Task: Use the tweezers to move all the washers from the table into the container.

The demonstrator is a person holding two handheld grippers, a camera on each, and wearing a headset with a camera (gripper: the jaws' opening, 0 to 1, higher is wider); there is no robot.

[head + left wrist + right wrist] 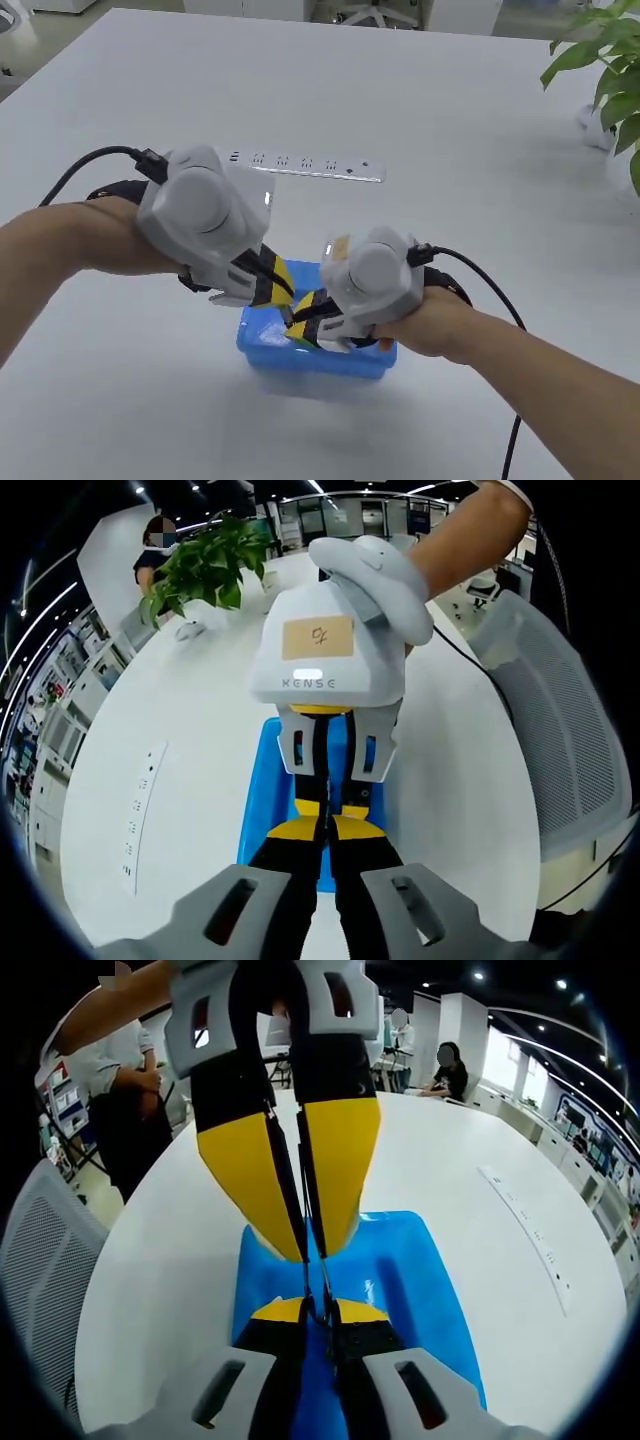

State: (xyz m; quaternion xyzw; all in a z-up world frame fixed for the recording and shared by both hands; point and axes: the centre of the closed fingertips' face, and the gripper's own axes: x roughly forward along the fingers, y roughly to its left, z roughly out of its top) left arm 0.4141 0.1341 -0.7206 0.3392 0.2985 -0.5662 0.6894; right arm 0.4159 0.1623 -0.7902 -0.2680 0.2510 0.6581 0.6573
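Black tweezers (298, 1175) run between the two grippers above the blue container (262, 347), a shallow open box on the white table. My left gripper (286, 296) comes in from the left with its yellow-tipped jaws shut on the tweezers. My right gripper (302, 326) faces it from the right, jaws closed on the same tweezers lower down. In the right gripper view the left gripper (312, 1245) hangs from above and my right gripper (320, 1312) meets it over the container (410, 1260). In the left gripper view the left gripper (326, 827) and right gripper (325, 802) nearly touch tip to tip.
A white power strip (305, 165) lies on the table beyond the grippers. A potted plant (608, 62) stands at the far right corner. A grey mesh chair (560, 730) sits beside the table. Wide bare tabletop (450, 110) surrounds the container.
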